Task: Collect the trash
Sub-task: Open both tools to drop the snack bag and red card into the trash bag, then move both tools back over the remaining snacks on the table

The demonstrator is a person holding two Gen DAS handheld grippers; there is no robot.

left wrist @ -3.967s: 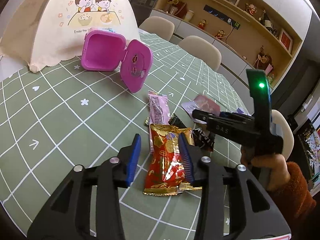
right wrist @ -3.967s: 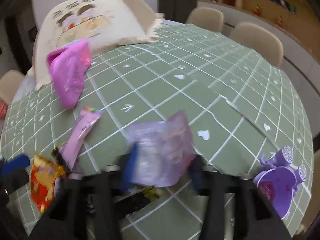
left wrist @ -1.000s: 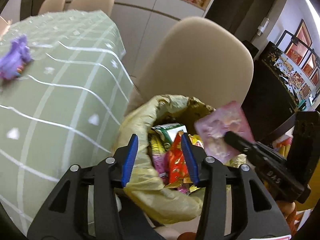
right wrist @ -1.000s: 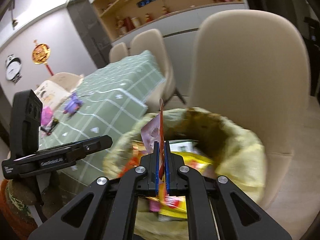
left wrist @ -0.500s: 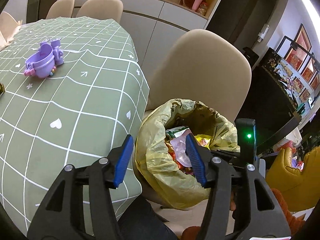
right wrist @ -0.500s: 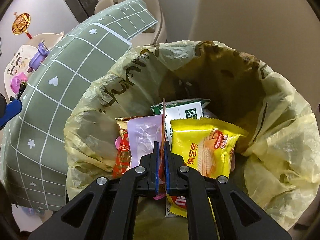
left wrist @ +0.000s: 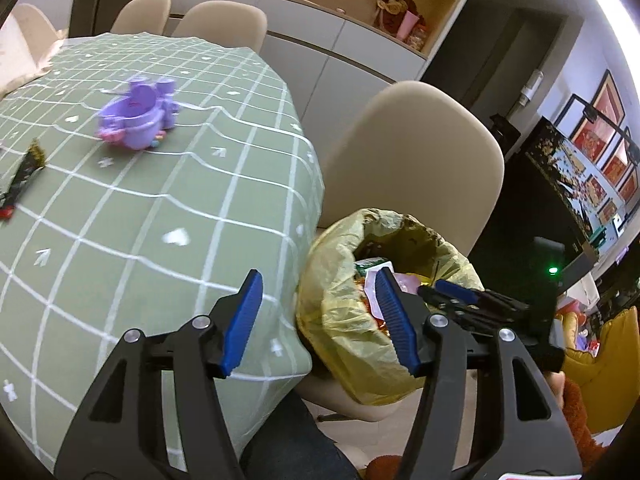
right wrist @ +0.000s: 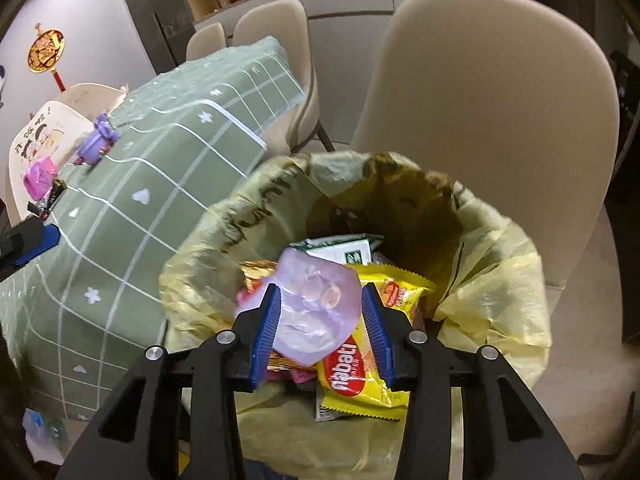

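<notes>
A yellow trash bag (right wrist: 496,296) full of snack wrappers sits on a beige chair; it also shows in the left wrist view (left wrist: 344,320). My right gripper (right wrist: 320,332) is open right above the bag, and a pale purple wrapper (right wrist: 316,304) lies loose between its jaws on top of the pile. A yellow Nabati wrapper (right wrist: 352,372) lies beside it. My left gripper (left wrist: 320,320) is open and empty, over the table's corner next to the bag. A black wrapper (left wrist: 20,180) lies on the green tablecloth (left wrist: 120,208).
A purple toy cup (left wrist: 136,120) stands on the table. A pink box (right wrist: 38,178) and a food cover (right wrist: 44,132) are at the far end. Beige chairs (left wrist: 420,152) stand around the table. A dark cabinet is at the right.
My right gripper has opened and let go of the purple wrapper, which now lies in the bag. My left gripper has swung left toward the table.
</notes>
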